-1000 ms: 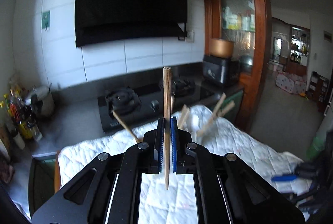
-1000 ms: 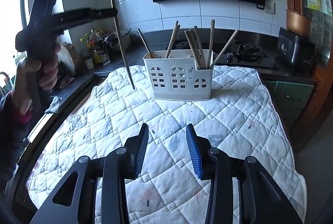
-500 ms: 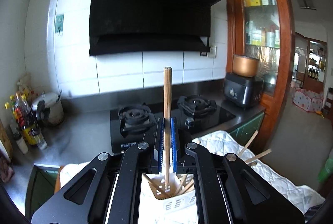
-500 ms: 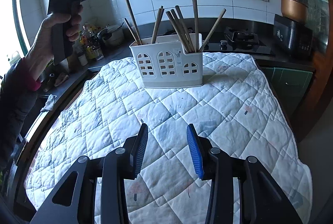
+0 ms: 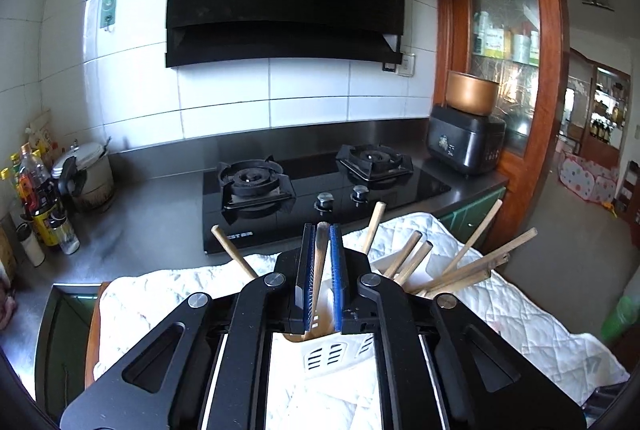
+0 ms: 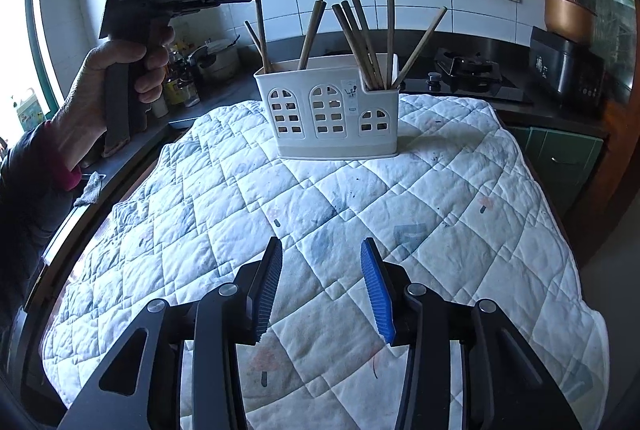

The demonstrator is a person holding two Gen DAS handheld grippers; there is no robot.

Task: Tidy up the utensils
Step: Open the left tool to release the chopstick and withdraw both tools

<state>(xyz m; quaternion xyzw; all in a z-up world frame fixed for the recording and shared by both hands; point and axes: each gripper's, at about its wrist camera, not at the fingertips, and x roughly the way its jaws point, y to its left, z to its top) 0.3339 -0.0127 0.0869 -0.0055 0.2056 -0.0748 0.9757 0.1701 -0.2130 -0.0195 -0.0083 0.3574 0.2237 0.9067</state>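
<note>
My left gripper (image 5: 320,262) is clamped nearly flat on a single wooden chopstick (image 5: 319,270). The stick stands almost upright between the blue pads, with its top level with the pad tips. Its lower end drops straight below the gripper into the white utensil holder (image 6: 332,118). From the right wrist camera I can see it going into the end compartment nearest that gripper, beside another stick leaning there. A hand (image 6: 108,78) grips the left gripper's handle, ahead of and to the left of my right gripper.

My right gripper (image 6: 320,290) is released, with nothing between the pads. Its jaws have just been opening, and only the quilted cloth (image 6: 360,210) on the tabletop shows through the gap. The holder sits on that cloth well ahead of the right gripper, slightly to the right of its centre line. More chopsticks (image 6: 362,38) fan out of the holder, most of them bunched in the low compartment at the far end from the left gripper. Beyond the left gripper lies a black gas stove (image 5: 320,182).
</note>
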